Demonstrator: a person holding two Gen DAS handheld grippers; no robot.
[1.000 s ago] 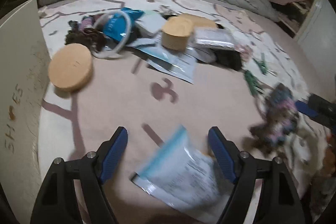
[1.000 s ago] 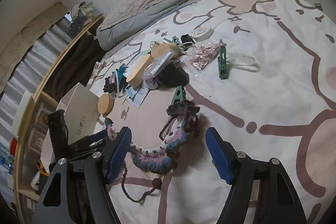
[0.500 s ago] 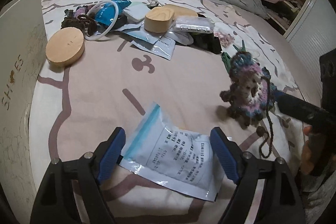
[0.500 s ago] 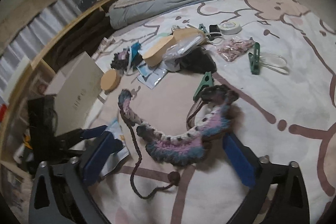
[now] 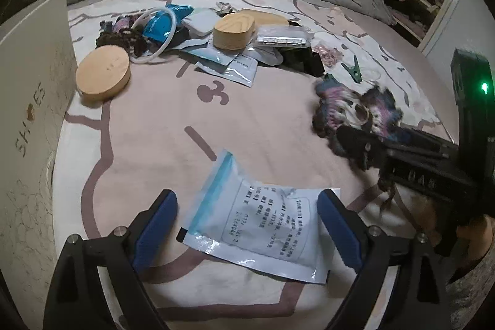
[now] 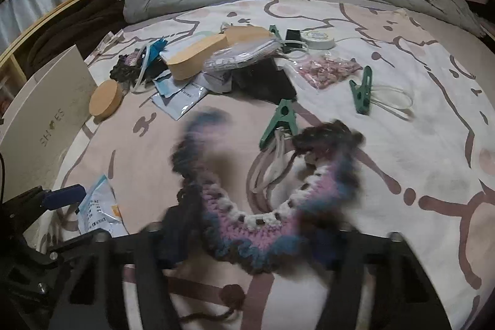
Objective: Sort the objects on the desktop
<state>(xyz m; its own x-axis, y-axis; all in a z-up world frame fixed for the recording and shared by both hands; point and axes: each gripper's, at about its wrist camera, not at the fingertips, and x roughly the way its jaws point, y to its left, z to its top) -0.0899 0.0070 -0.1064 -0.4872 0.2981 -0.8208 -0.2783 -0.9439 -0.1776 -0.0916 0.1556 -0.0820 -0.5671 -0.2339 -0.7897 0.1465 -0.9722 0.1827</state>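
- Crocheted yarn, in purple, pink, white and blue, forms the headband (image 6: 272,215) that lies between the 2 fingers of the right gripper (image 6: 247,240); its jaws are closing, and motion blur hides whether the pads already press on it.
- Headband handling, as a judgement: light, soft and limp, so it will sag and swing; a hold across the thick crocheted middle seems safer than the thin trailing cord.
- Left gripper (image 5: 247,225): jaws opening, spread wide on either side of a flat sealed sachet (image 5: 263,218) that rests on the bed cover (image 5: 148,126), apparently without contact.
- Sachet handling, as a judgement: thin, smooth and slippery; an edge pinch suits it better than its flat face.
- Unsorted pile beyond: round wooden lid (image 5: 103,73), oval wooden box (image 5: 233,30), green clip (image 6: 280,119).
- White box marked "SHOES" (image 5: 31,101) stands at the left of the bed cover.
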